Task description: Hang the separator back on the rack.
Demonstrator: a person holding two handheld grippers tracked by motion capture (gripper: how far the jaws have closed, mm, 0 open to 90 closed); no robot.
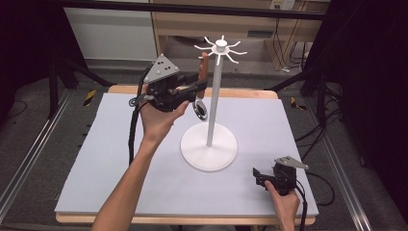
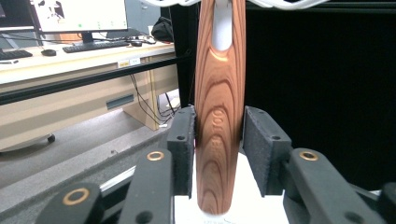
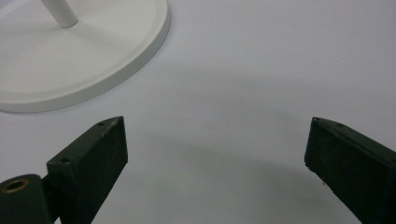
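— High view first: where is the left gripper (image 1: 195,89)?

— Raised above the far half of the bench (image 1: 96,159), near its far edge, held in the person's left hand (image 1: 159,118). It points toward the white stand (image 1: 210,144), whose round base sits about mid-bench and whose pole rises to a ring of curved hooks (image 1: 221,48).

— And what is in its jaws?

— A wooden handle (image 1: 204,70), upright, its top up among the hooks. In the left gripper view the wooden handle (image 2: 219,107) stands between the two pads (image 2: 182,149). The jaws are narrowed around it; the left pad looks to be touching the wood, while a slim gap shows on the right side. A hole near the handle's top shows white behind it. Below the gripper in the high view hangs a round metal part (image 1: 199,111); what it is I cannot tell.

— The right gripper (image 1: 260,177)?

— Low, near the bench's near right corner, in the right hand (image 1: 284,202). In the right gripper view its jaws stand wide apart, holding nothing, over bare bench, with the stand's base (image 3: 84,56) just ahead.
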